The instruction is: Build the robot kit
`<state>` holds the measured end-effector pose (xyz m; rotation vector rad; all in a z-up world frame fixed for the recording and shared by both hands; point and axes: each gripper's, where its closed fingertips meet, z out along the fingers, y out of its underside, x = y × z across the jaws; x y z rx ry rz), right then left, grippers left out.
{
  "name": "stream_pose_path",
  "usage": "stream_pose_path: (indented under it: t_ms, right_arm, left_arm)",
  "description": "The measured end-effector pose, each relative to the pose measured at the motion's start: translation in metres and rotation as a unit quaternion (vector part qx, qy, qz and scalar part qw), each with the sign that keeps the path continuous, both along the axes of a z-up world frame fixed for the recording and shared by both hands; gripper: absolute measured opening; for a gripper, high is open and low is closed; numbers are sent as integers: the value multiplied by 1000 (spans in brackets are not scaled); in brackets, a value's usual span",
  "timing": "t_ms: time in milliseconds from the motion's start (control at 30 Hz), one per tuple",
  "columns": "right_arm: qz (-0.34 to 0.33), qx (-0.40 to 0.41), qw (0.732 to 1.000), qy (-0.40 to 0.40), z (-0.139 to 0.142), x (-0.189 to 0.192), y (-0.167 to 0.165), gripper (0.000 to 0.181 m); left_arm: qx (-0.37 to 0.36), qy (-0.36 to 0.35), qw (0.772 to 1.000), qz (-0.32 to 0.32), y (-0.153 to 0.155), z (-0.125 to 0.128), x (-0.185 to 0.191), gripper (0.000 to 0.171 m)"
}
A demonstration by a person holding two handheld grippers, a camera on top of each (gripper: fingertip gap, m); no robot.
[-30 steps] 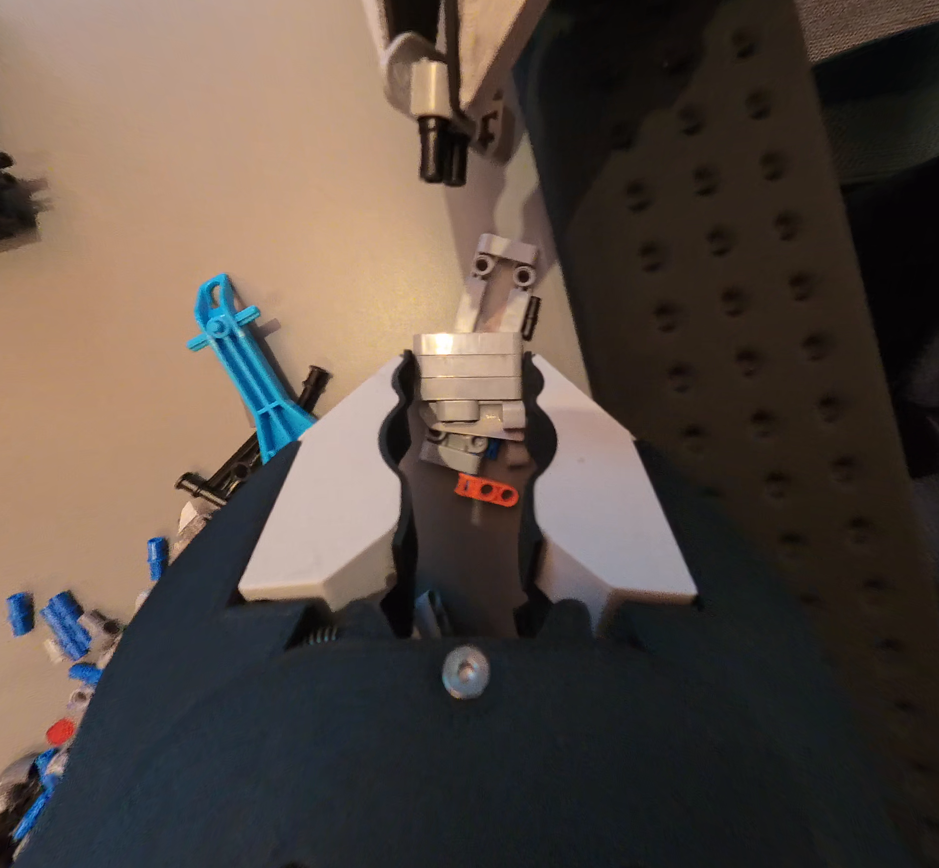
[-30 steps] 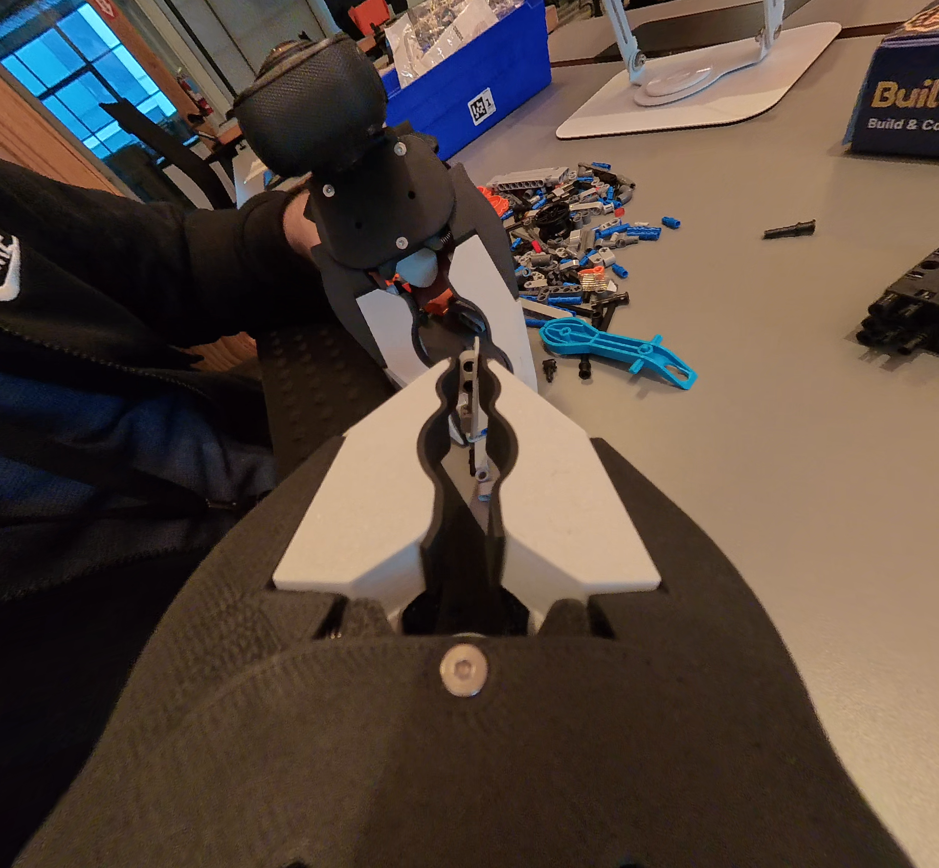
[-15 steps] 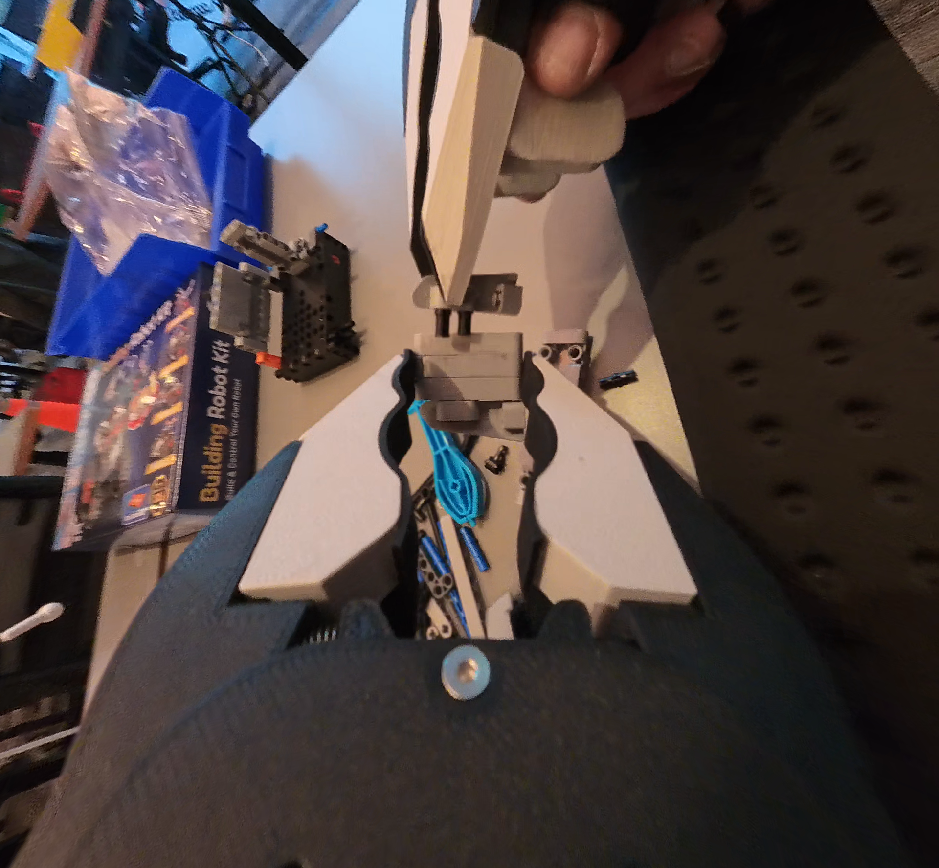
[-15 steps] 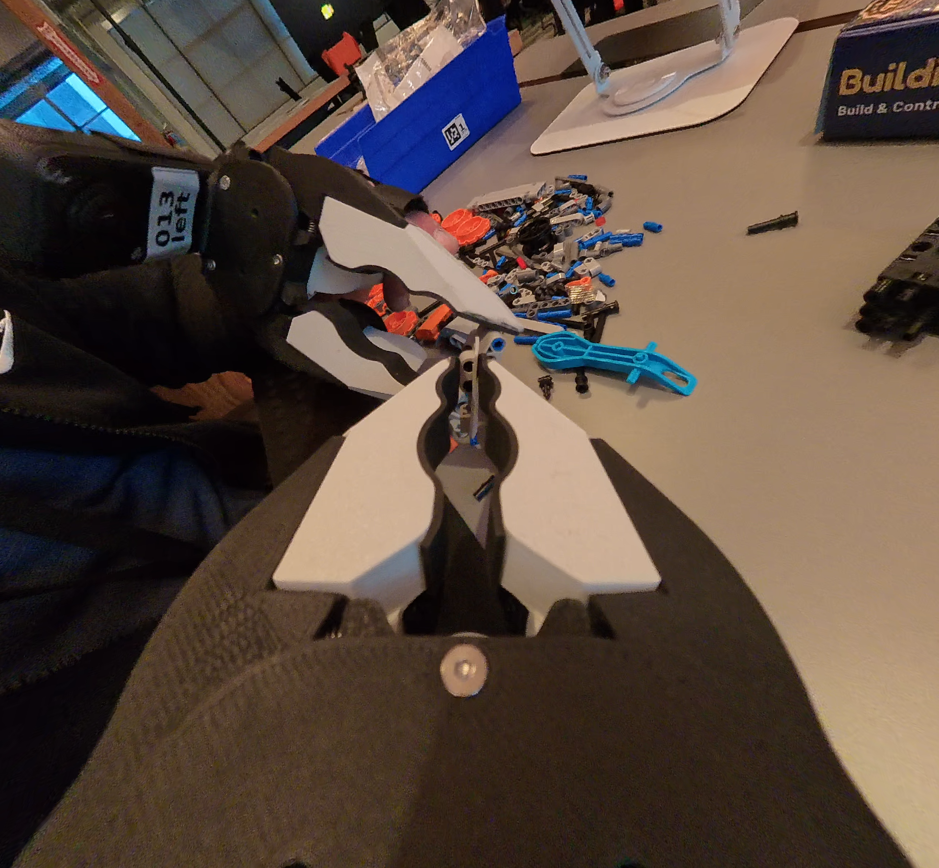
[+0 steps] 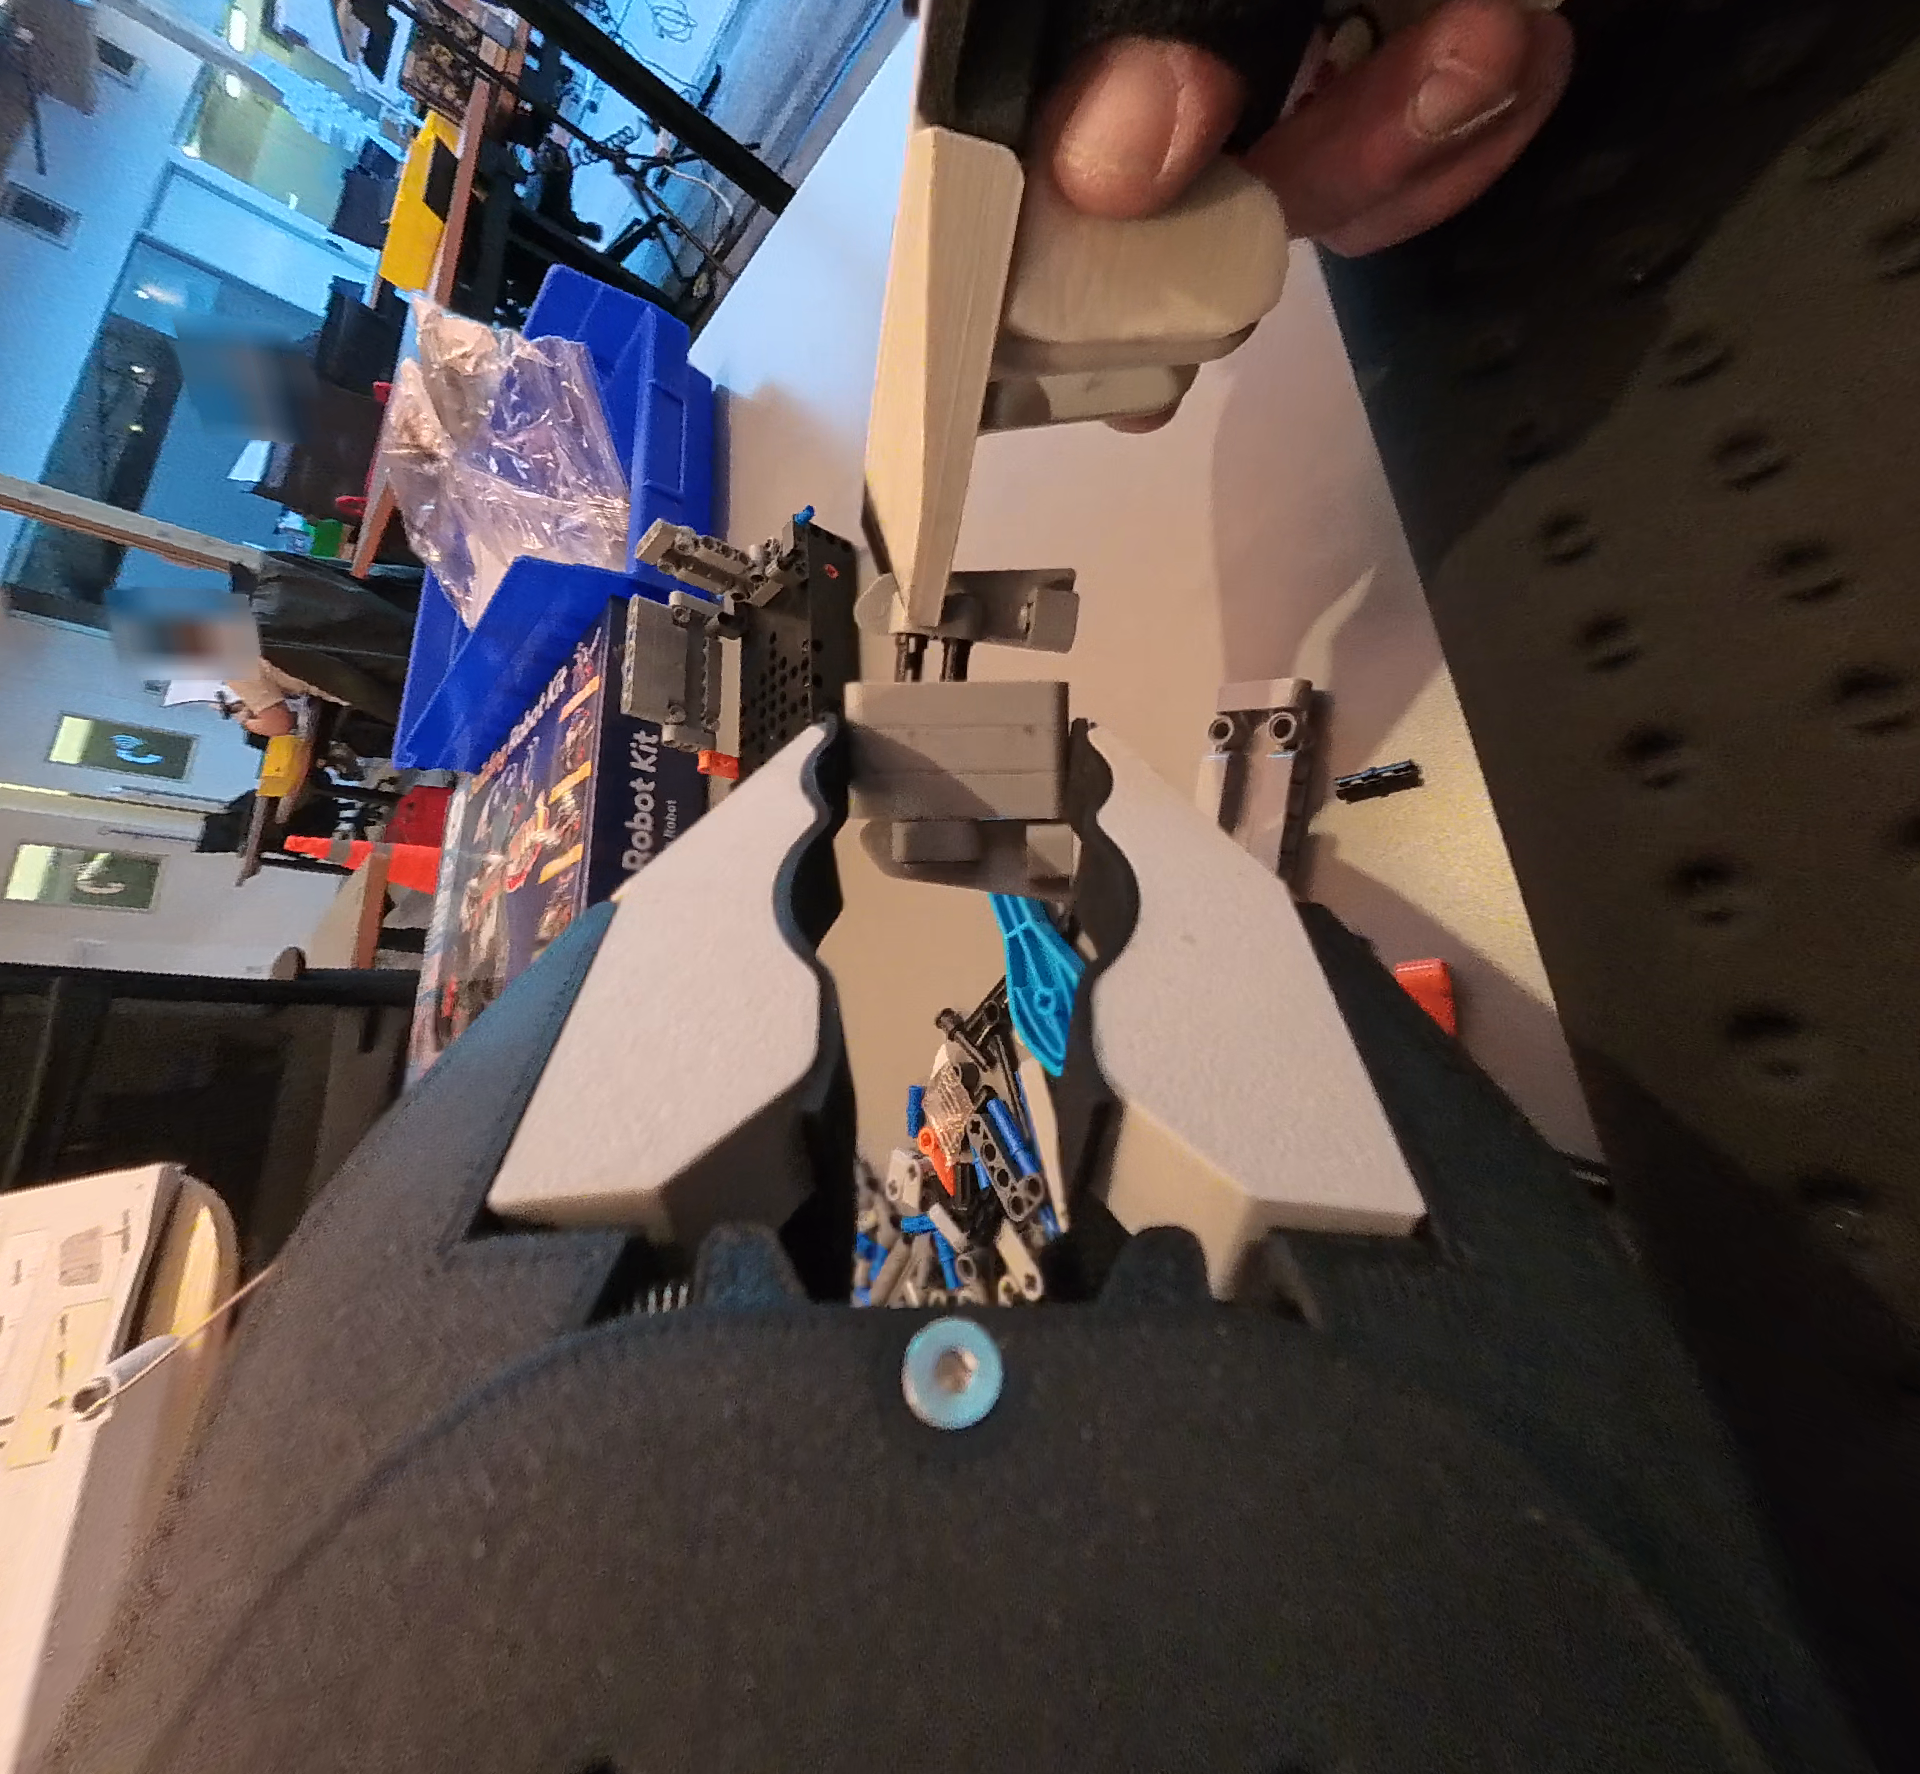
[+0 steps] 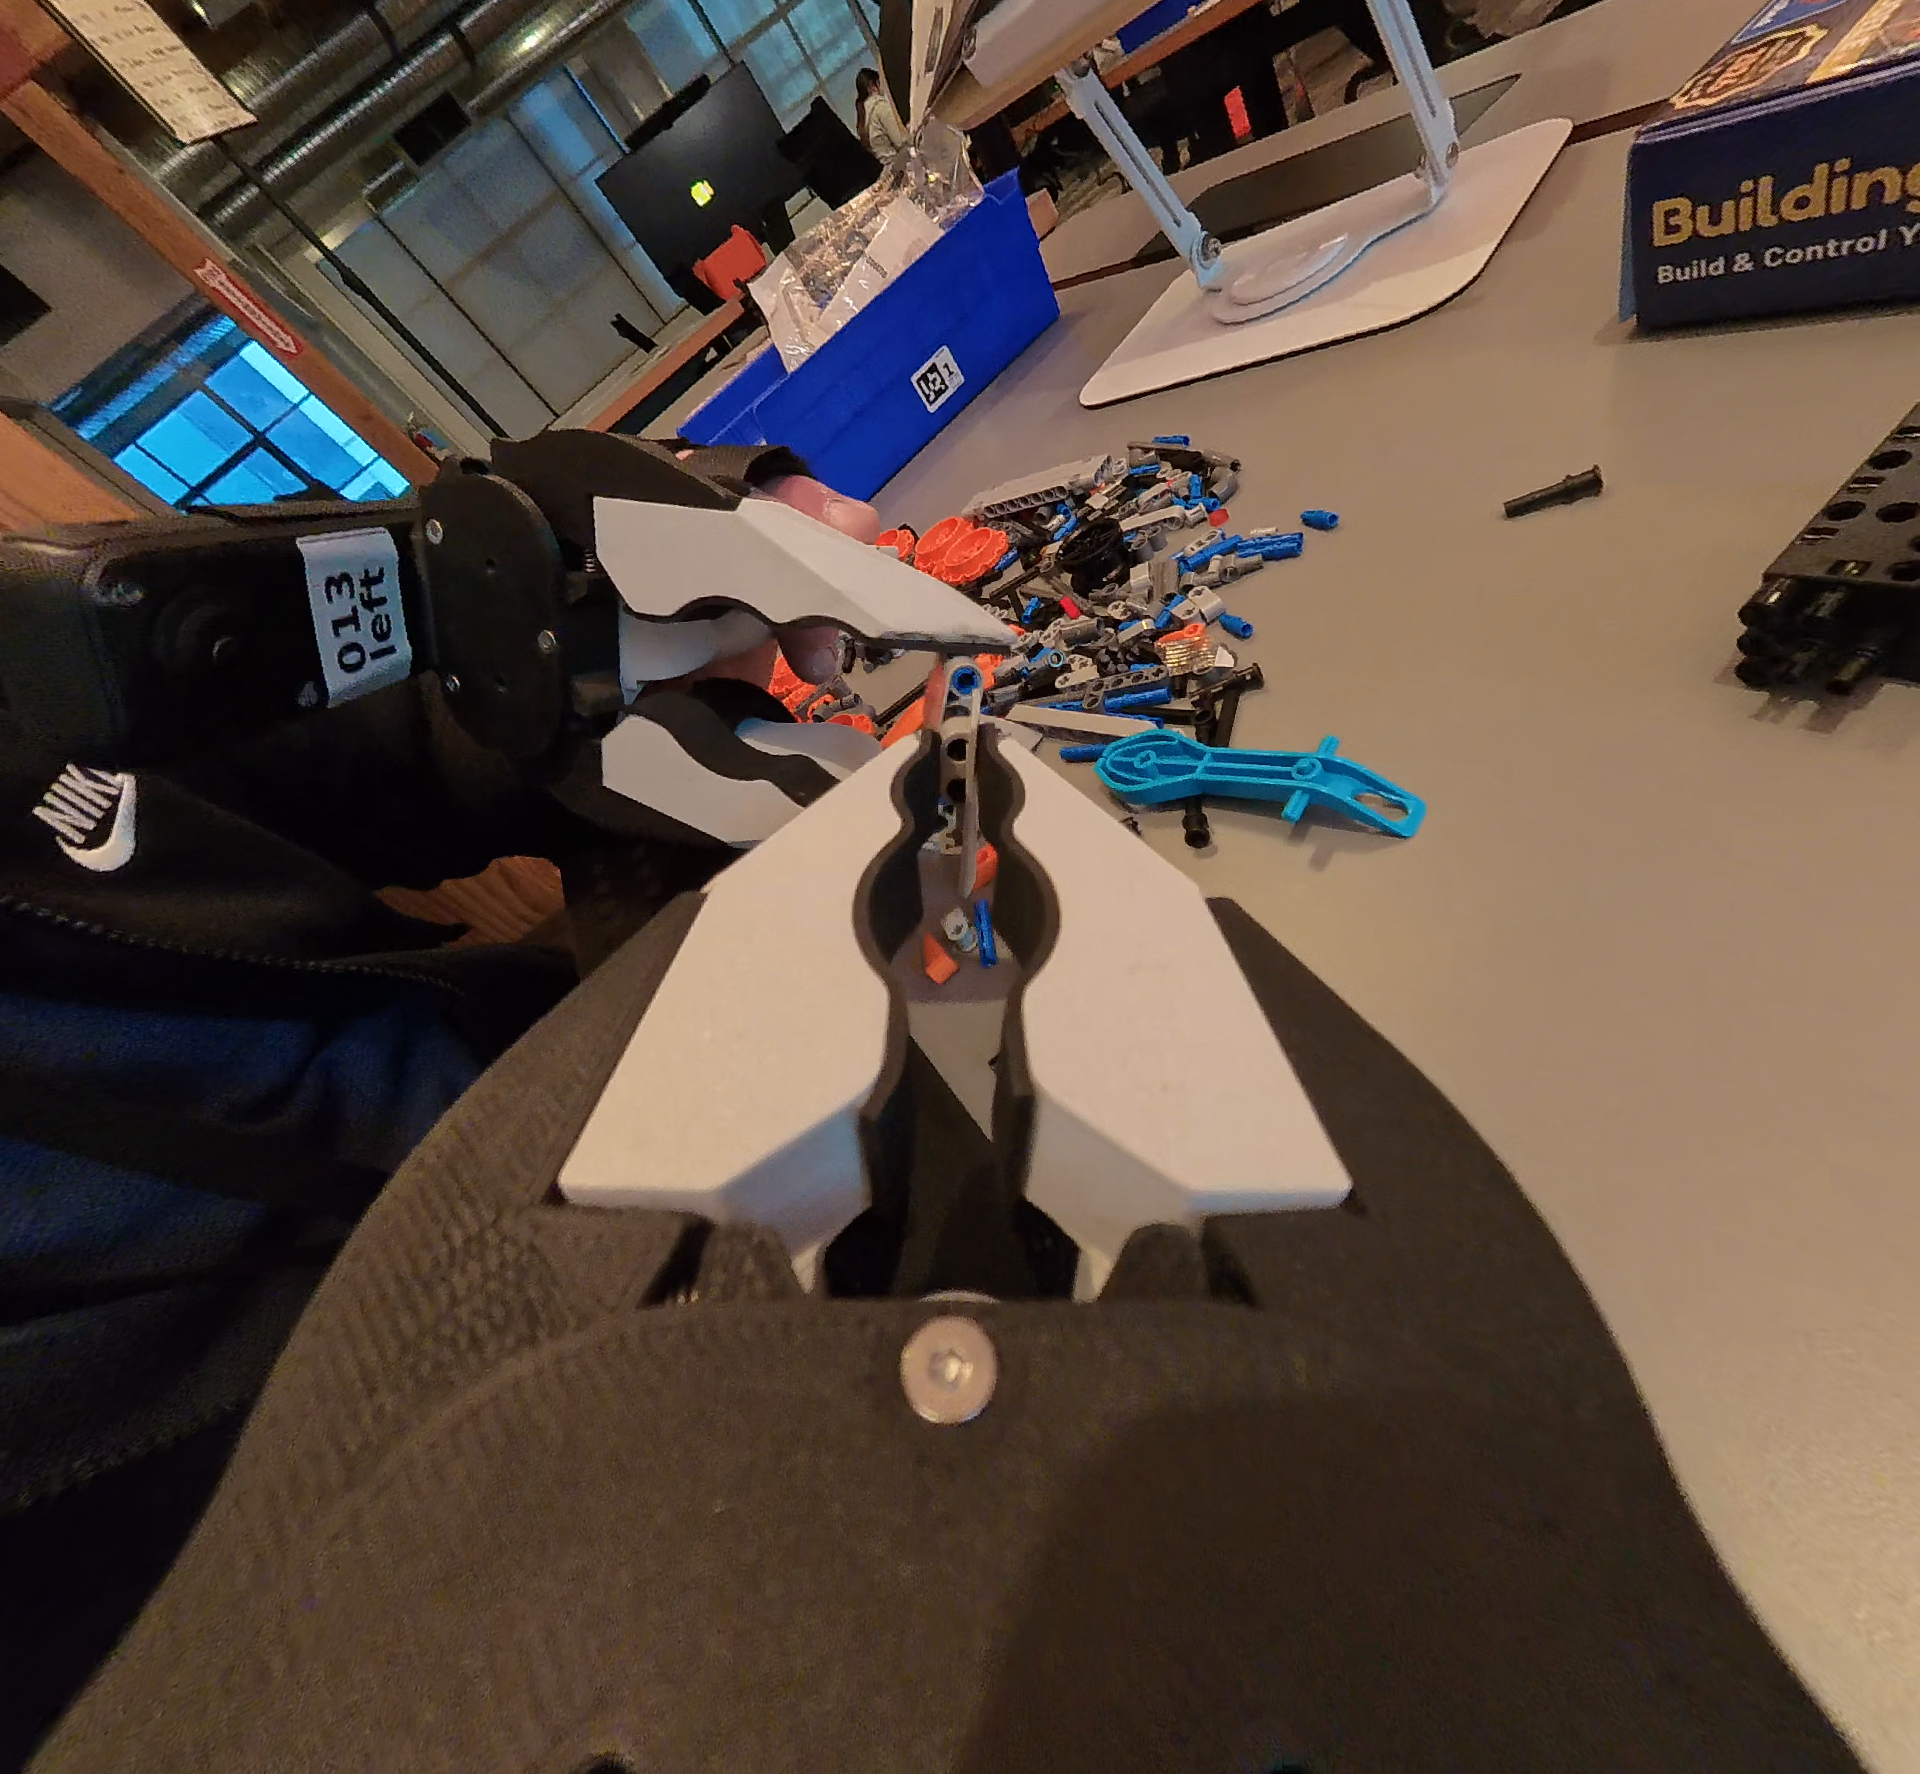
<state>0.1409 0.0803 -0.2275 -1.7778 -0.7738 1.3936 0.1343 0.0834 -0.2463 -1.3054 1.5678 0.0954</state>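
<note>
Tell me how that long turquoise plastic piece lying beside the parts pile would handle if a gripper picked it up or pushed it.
The turquoise piece looks like a thin, open-framed moulding, so probably light and fairly stiff. It lies flat on the smooth grey table, so a push would likely slide it, not roll it. Its small side prongs might snag the loose parts nearby.

Two hand-held grippers, one blue plastic bin (image 6: 914, 353), one turquoise plastic lever tool (image 6: 1257, 774), one printed cardboard box (image 6: 1787, 207).
</note>
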Motion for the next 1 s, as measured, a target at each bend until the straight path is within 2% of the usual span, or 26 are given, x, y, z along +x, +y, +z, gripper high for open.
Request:
stream_pose_path:
  t_ms: [167,333,700,1000]
  right_arm:
    - [-13,-1,1000,16,5,-1,0,4]
    - [-46,13,999,-3,2,0,6,3]
    - [-65,39,996,-39,-3,-3,8,3]
    - [-35,67,995,-69,-6,-4,7,3]
  left_arm:
    - [38,12,999,16,4,4,-1,38]
    - [58,27,998,28,7,4,-1,38]
    - [83,50,994,48,12,1,-3,38]
    - [100,65,992,44,14,-1,-4,38]
